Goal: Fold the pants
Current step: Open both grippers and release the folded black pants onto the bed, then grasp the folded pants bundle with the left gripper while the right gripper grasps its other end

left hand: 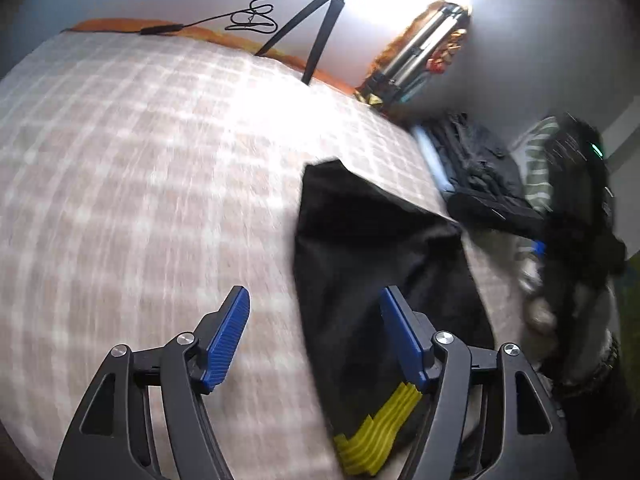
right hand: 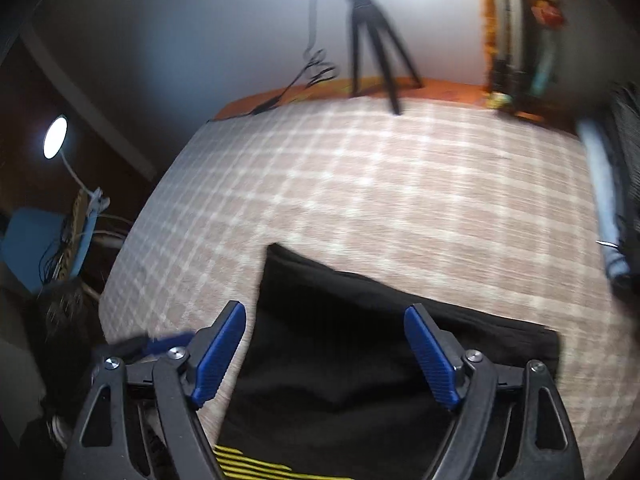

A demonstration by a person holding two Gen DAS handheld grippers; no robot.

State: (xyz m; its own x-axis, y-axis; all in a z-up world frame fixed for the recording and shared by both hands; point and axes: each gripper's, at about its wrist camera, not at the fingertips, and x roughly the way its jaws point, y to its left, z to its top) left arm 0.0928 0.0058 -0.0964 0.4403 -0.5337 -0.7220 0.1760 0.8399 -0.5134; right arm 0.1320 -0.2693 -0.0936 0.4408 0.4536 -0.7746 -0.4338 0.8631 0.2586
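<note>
Black pants (left hand: pixel 360 248) with yellow stripes (left hand: pixel 380 432) lie folded on a bed with a checked pink-and-white cover (left hand: pixel 140 160). My left gripper (left hand: pixel 314 300) hovers open over the pants' left edge, nothing between its blue pads (left hand: pixel 228 340). In the right wrist view the same pants (right hand: pixel 340 340) lie below my right gripper (right hand: pixel 324 316), which stands open wide above the cloth with nothing pinched. The yellow stripes (right hand: pixel 252 464) show at the bottom. The other gripper's blue tip (right hand: pixel 160 340) appears blurred at the left.
A black tripod (left hand: pixel 320 28) and a cable (left hand: pixel 252 18) stand at the bed's far edge. A pile of dark and striped clothes (left hand: pixel 488 168) lies at the right side. A lamp (right hand: pixel 55 137) glows left of the bed. A person's hand (left hand: pixel 540 312) is at the right.
</note>
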